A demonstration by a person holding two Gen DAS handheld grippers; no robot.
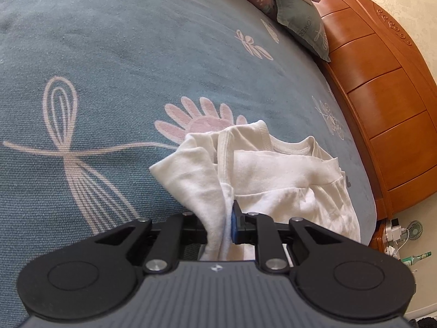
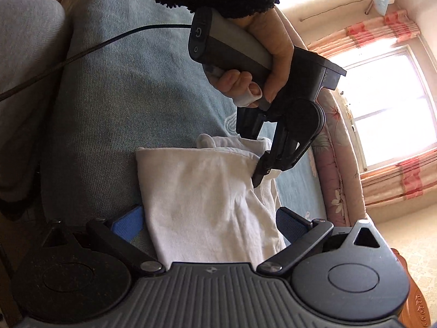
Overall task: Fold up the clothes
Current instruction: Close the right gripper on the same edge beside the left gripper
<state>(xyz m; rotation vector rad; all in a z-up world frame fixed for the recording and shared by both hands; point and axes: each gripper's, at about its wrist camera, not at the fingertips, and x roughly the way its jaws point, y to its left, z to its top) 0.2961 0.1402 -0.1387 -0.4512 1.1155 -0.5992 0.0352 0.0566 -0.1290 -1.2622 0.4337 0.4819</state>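
Left wrist view: left gripper (image 1: pixel 226 225) pinches white garment (image 1: pixel 273 175); right gripper (image 2: pixel 209 225) gapes around it.

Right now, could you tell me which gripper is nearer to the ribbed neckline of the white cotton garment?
Left. The left gripper is shut on the white cotton garment beside the ribbed neckline; the right gripper straddles the garment's opposite end, open.
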